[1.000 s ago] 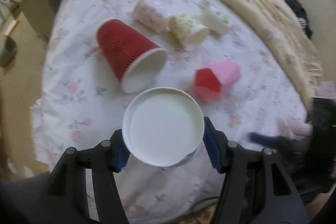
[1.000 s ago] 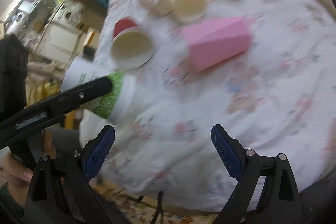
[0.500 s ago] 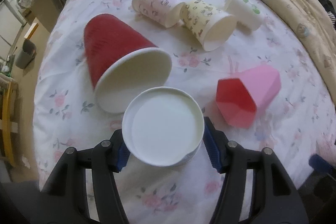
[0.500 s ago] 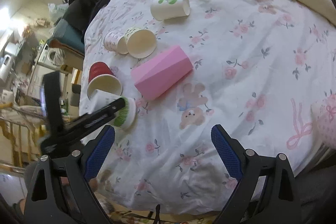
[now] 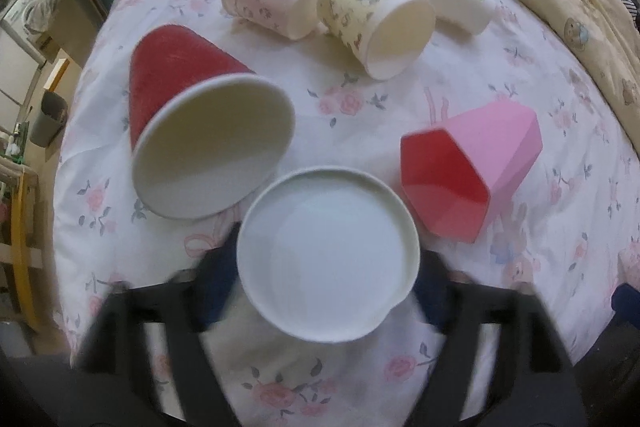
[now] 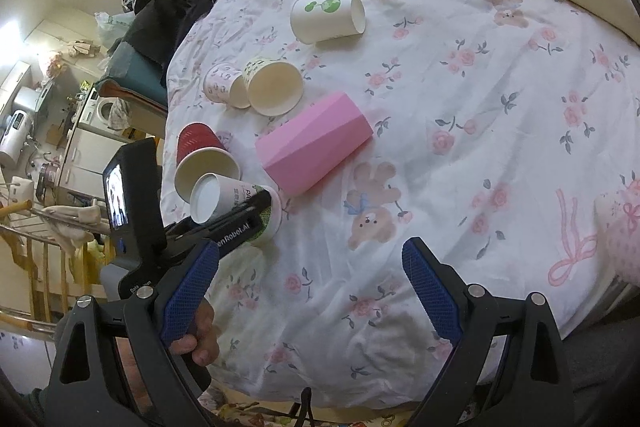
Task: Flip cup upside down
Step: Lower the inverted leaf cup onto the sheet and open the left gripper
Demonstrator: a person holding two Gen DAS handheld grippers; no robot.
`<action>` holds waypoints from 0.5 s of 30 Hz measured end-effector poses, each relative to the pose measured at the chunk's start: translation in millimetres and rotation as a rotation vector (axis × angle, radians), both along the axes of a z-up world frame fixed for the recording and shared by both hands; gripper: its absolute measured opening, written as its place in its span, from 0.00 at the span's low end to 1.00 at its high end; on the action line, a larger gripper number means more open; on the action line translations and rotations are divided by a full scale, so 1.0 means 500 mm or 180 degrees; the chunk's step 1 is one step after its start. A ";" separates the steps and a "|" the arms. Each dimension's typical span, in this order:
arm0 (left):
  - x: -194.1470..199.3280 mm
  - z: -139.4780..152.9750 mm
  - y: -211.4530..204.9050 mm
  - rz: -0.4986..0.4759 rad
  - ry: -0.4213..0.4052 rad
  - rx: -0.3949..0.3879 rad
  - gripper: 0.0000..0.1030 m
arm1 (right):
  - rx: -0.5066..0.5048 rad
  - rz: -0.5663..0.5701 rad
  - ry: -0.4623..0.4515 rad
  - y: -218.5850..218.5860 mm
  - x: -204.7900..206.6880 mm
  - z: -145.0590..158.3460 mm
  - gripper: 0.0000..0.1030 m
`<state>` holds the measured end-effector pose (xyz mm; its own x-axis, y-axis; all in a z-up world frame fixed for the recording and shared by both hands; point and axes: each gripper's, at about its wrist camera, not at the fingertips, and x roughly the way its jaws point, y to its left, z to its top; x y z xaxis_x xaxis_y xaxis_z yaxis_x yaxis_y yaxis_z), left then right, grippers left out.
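Cup (image 5: 328,255) is gripped base-up by the left gripper (image 5: 326,279) near the bed (image 6: 460,75) edge. Right gripper (image 6: 308,291) is held open, empty. Setting down and release are probably needed next.

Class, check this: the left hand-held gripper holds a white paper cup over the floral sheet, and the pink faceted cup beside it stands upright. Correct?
Not quite. The pink faceted cup lies on its side, as the right wrist view shows. The rest holds: the left hand-held gripper grips the white paper cup over the floral sheet.
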<state>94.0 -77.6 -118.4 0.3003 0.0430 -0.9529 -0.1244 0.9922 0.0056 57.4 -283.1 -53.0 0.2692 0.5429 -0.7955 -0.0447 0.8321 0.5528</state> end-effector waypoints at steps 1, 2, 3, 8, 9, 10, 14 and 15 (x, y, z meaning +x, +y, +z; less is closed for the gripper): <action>-0.001 0.001 0.000 -0.0001 -0.0009 -0.0012 0.86 | -0.0005 0.0006 0.0004 0.001 0.000 0.000 0.93; -0.002 0.003 0.000 -0.0006 -0.0019 -0.0015 0.86 | -0.0005 0.0008 0.0007 0.001 0.001 0.000 0.93; -0.004 0.003 -0.001 -0.0015 -0.0017 -0.0009 0.86 | -0.0005 0.0009 0.0009 0.001 0.001 0.000 0.92; -0.016 0.018 0.000 -0.0049 0.0008 -0.0024 0.86 | 0.0005 -0.0012 -0.0009 0.000 0.002 0.003 0.93; -0.021 0.025 0.003 -0.0057 -0.0005 -0.0032 0.86 | 0.0011 -0.0016 -0.0019 -0.001 0.003 0.004 0.92; -0.029 0.035 0.006 -0.0071 -0.0024 -0.0043 0.86 | 0.0012 -0.0018 -0.0033 -0.001 0.004 0.005 0.93; -0.068 0.074 0.026 -0.0089 -0.0064 -0.0123 0.86 | 0.0009 -0.0005 -0.0075 0.001 0.003 0.011 0.93; -0.082 0.087 0.032 -0.0093 -0.0078 -0.0166 0.86 | 0.0005 0.0000 -0.0076 0.002 0.003 0.011 0.93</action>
<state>53.3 -61.5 -75.1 0.3238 -0.0158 -0.9460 -0.0947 0.9943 -0.0490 59.0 -282.1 -47.7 0.2880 0.5443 -0.7879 -0.0580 0.8312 0.5529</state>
